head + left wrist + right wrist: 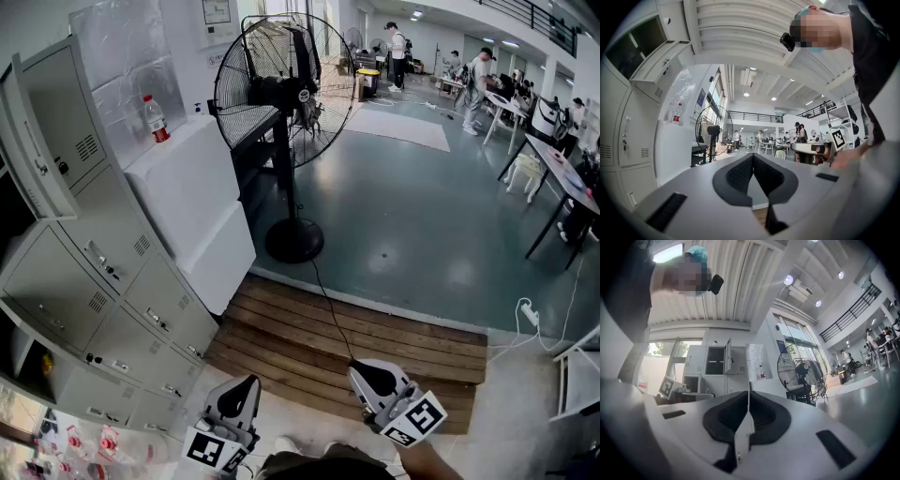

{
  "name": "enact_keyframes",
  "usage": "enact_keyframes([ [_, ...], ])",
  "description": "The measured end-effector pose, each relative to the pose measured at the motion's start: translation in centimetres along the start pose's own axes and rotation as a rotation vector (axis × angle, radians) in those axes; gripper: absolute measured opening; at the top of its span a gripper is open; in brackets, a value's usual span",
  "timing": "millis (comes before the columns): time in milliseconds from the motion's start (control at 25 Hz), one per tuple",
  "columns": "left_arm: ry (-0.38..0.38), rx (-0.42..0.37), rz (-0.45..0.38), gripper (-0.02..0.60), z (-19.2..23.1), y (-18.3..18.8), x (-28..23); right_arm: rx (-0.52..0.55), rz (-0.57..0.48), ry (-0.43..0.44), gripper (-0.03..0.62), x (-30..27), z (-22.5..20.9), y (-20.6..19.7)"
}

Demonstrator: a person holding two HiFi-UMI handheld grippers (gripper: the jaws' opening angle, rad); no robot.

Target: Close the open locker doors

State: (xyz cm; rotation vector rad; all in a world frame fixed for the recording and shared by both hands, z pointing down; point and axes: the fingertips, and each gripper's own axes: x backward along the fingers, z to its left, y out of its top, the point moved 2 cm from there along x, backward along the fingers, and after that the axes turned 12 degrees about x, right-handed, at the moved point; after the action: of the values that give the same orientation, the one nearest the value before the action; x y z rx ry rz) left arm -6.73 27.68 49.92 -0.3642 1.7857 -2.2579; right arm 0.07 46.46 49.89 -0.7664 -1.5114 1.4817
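Head view shows the left gripper (242,386) and right gripper (366,377) held low, jaws together and empty, well apart from the lockers (112,281), upper door (66,131) open.

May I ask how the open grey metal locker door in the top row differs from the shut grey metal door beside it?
The open grey metal locker door stands out from the cabinet; the shut grey metal door lies flush. The first bares a dark compartment; the second covers its own. Both are grey metal.
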Motion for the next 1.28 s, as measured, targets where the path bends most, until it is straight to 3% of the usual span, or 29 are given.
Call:
enact_keyframes([
  [440, -0.024, 0.049, 0.036, 0.008, 5.6, 0.9, 3.0, 0.014, 0.024, 0.005, 0.023, -5.7, 4.0, -0.6],
  [760, -0.019, 0.019, 0.029, 0.008, 12.2, 2.4, 4.4, 0.048, 0.065, -0.042, 0.023, -9.9, 5.2, -1.0],
  [1080, -0.015, 0.032, 0.037, 0.008, 16.3, 2.7, 2.1, 0.096, 0.097, -0.039, 0.023, -14.8, 4.0, -1.7],
  [1280, 0.017, 0.040, 0.050, 0.008, 19.7, 1.9, -0.4, 0.067, 0.111, -0.023, 0.023, -18.0, 1.1, -3.8],
])
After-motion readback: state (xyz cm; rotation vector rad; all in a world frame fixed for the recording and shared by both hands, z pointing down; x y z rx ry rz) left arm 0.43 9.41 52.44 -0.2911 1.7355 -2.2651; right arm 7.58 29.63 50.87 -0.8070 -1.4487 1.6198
